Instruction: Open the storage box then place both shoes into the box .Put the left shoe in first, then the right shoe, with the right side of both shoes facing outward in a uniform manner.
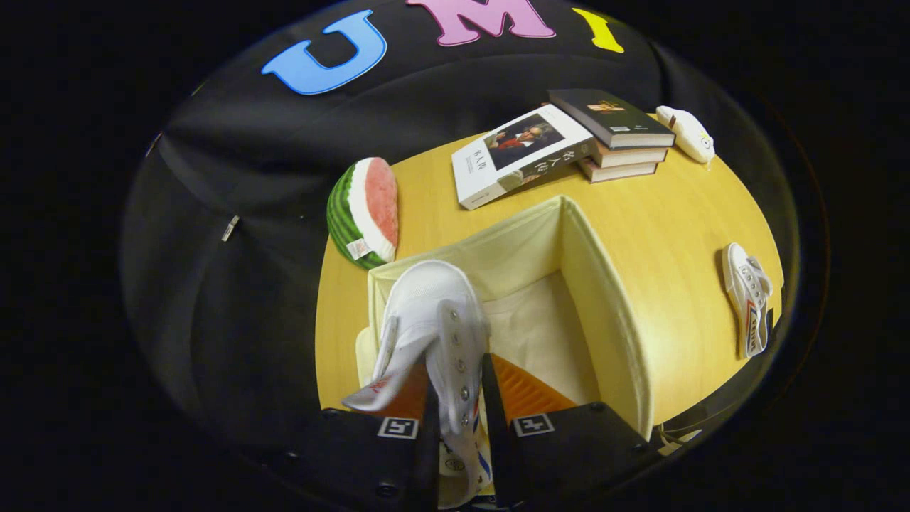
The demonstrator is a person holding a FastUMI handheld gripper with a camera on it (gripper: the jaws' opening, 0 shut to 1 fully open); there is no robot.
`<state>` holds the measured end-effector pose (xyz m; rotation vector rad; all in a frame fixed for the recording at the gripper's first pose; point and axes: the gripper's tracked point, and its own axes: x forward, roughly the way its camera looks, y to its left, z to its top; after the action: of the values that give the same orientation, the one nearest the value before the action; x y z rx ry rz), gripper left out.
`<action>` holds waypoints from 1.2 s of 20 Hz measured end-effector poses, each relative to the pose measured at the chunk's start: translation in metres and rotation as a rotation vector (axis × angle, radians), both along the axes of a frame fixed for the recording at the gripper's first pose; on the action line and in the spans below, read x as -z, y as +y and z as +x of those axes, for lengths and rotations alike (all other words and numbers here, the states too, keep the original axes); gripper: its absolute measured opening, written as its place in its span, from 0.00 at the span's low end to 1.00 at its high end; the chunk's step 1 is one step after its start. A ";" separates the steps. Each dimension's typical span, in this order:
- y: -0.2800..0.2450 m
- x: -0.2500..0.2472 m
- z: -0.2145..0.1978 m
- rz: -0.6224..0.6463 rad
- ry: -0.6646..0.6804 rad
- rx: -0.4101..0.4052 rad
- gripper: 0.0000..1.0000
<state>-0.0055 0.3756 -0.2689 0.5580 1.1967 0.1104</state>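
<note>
My gripper (pixel 458 398) is shut on a white canvas shoe (pixel 426 313), pinching its eyelet side between both fingers. The shoe hangs toe-forward over the near left corner of the open cream fabric storage box (pixel 604 284), whose pale inside shows beyond the fingers. A second white shoe (pixel 748 299) with red and blue stripes lies on its side on the wooden table (pixel 675 213), well to the right of the box near the table's edge.
A watermelon-slice plush (pixel 364 213) lies just beyond the box's left corner. Behind the box sit a white book (pixel 522 153) and a stack of books (pixel 618 135), with a small white plush (pixel 686 133) beside them. The table drops off on the left.
</note>
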 end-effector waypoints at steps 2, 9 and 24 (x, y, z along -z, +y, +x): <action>0.005 0.004 -0.004 0.039 0.015 -0.028 0.44; -0.027 -0.001 -0.010 0.070 -0.023 -0.046 0.82; -0.218 -0.061 -0.030 -0.072 -0.367 -0.037 0.98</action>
<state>-0.0352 0.1577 -0.2081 0.4302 0.8498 0.1917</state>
